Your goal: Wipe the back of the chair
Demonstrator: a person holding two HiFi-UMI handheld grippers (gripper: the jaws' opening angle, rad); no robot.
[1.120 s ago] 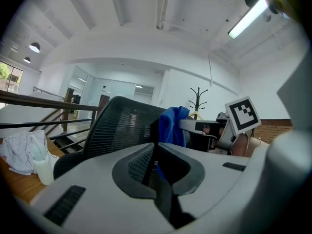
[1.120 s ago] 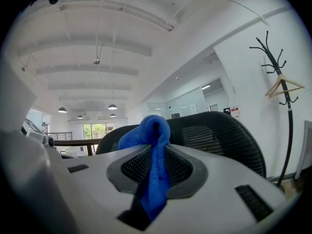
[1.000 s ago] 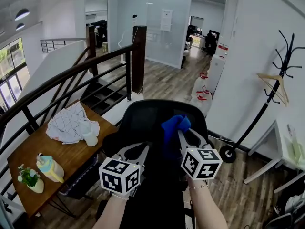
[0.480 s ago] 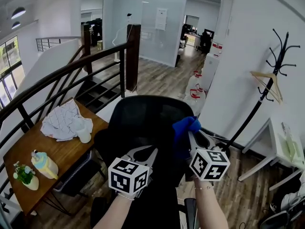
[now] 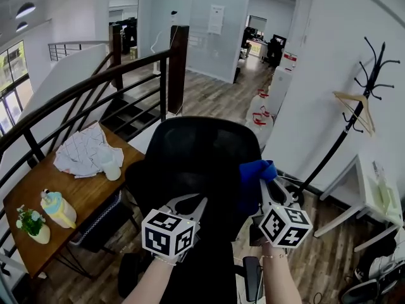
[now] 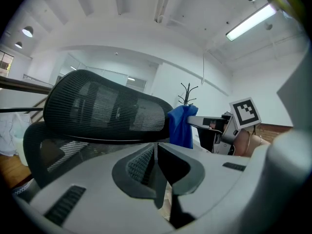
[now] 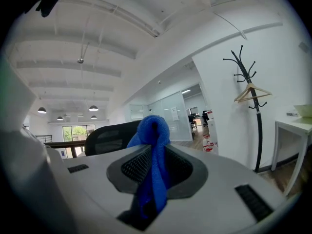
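Observation:
A black mesh-backed office chair (image 5: 199, 163) stands right in front of me, its back (image 6: 105, 111) filling the left gripper view. My right gripper (image 5: 264, 189) is shut on a blue cloth (image 5: 255, 179), which sits against the right edge of the chair back. The cloth (image 7: 152, 165) bulges up between the shut jaws, with the chair (image 7: 111, 136) seen to its left. My left gripper (image 5: 188, 202) is shut on nothing, low behind the chair back. The cloth (image 6: 181, 126) and right gripper (image 6: 214, 126) show at the chair's right edge.
A wooden table (image 5: 82, 198) at the left holds a crumpled white cloth (image 5: 85, 151), a cup (image 5: 112, 170), a bottle (image 5: 56, 209) and a small plant (image 5: 31, 224). A dark stair railing (image 5: 95, 90) runs behind. A coat stand (image 5: 361, 100) and white desk (image 5: 373, 195) are at the right.
My right gripper with the blue cloth has slid rightward and a little down, from the upper middle of the chair back to its right edge. The left gripper has stayed low behind the chair.

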